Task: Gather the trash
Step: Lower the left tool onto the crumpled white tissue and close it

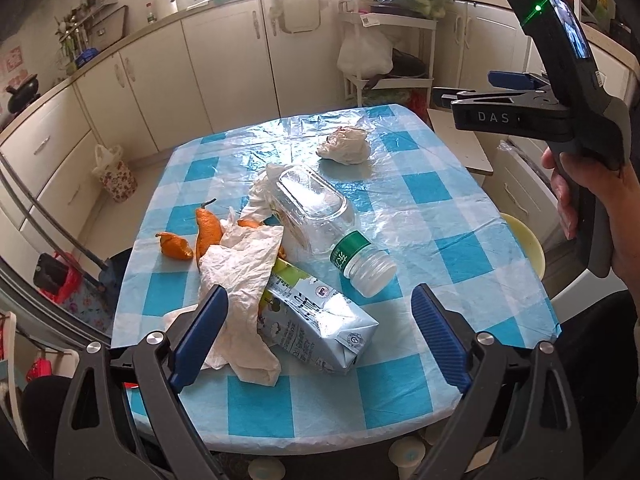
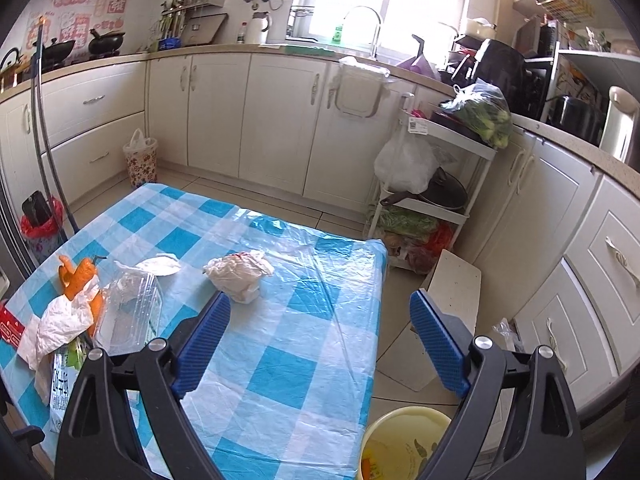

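Trash lies on the blue-checked table (image 1: 432, 216): a clear plastic bottle (image 1: 320, 216) on its side, a light-blue drink carton (image 1: 320, 320), crumpled white paper (image 1: 240, 268), orange peels (image 1: 200, 236) and a crumpled wad (image 1: 344, 146) farther back. My left gripper (image 1: 320, 332) is open and empty, above the carton and paper. My right gripper (image 2: 320, 340) is open and empty, held above the table's right side; it also shows in the left wrist view (image 1: 472, 90). The wad (image 2: 240, 274), the bottle (image 2: 132, 312) and the peels (image 2: 78, 276) show in the right wrist view.
A yellow bucket (image 2: 400, 444) stands on the floor by the table's right edge, also in the left view (image 1: 524, 240). A small white stool (image 2: 456, 284), a white rack with bags (image 2: 432, 184) and a floral bin (image 2: 140, 160) stand near the cabinets.
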